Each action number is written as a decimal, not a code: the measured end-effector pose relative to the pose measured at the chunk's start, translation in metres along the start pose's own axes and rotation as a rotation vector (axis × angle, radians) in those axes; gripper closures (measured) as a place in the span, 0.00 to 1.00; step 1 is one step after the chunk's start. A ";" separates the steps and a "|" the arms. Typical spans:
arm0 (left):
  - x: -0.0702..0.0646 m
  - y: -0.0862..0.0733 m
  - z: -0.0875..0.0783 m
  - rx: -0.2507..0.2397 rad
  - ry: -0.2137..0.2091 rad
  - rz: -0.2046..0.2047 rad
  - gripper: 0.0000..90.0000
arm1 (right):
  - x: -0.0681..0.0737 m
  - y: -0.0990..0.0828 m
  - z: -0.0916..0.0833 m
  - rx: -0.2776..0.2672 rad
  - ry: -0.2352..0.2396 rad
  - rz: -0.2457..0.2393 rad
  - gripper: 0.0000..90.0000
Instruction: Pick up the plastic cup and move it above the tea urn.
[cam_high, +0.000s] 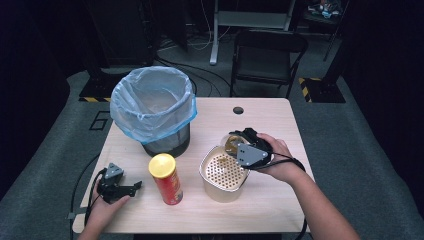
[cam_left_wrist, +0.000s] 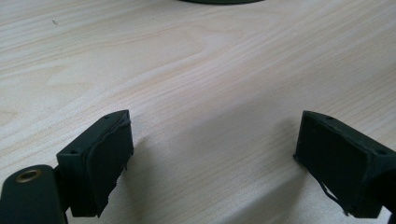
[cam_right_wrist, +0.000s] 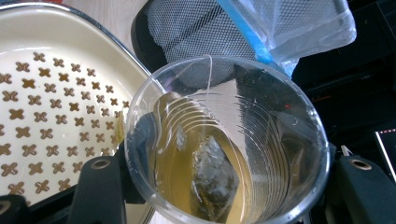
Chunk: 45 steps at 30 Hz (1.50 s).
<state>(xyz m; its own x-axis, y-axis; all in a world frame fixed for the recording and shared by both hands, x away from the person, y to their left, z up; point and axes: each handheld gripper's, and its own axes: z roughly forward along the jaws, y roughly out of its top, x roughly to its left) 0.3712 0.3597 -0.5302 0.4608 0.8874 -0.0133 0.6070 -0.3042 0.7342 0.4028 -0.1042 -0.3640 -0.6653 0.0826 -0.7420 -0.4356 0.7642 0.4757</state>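
My right gripper (cam_high: 239, 143) is shut on a clear plastic cup (cam_high: 231, 143), tilted at the far rim of a cream container with a perforated insert (cam_high: 220, 192). In the right gripper view the cup (cam_right_wrist: 224, 140) sits between the two jaws of the right gripper (cam_right_wrist: 229, 189). It holds yellowish liquid and a tea bag (cam_right_wrist: 212, 179), and the perforated insert (cam_right_wrist: 46, 107) lies just to its left. My left gripper (cam_high: 131, 188) rests on the table at the front left, open. Between the jaws of the left gripper (cam_left_wrist: 215, 158) there is only bare wood.
A black mesh bin lined with a blue bag (cam_high: 152, 105) stands at the back left; its mesh (cam_right_wrist: 196, 28) is right behind the cup. A red can with a yellow lid (cam_high: 166, 178) stands upright between the two hands. A folding chair (cam_high: 267, 55) stands beyond the table.
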 end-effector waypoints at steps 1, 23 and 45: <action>0.000 0.000 0.000 0.000 0.000 0.001 0.12 | 0.000 0.000 0.000 -0.003 -0.002 0.005 0.41; 0.000 0.000 0.000 0.000 0.000 0.000 0.12 | -0.019 0.000 0.004 -0.035 -0.015 0.069 0.41; 0.000 0.000 0.000 0.000 0.000 0.001 0.12 | 0.020 0.008 0.011 0.141 -0.090 -0.319 0.41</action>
<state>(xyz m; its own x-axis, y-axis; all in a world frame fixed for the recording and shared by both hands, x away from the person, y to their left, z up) 0.3712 0.3597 -0.5302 0.4612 0.8872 -0.0129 0.6066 -0.3047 0.7343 0.3926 -0.0889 -0.3807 -0.4501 -0.1234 -0.8844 -0.5210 0.8406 0.1479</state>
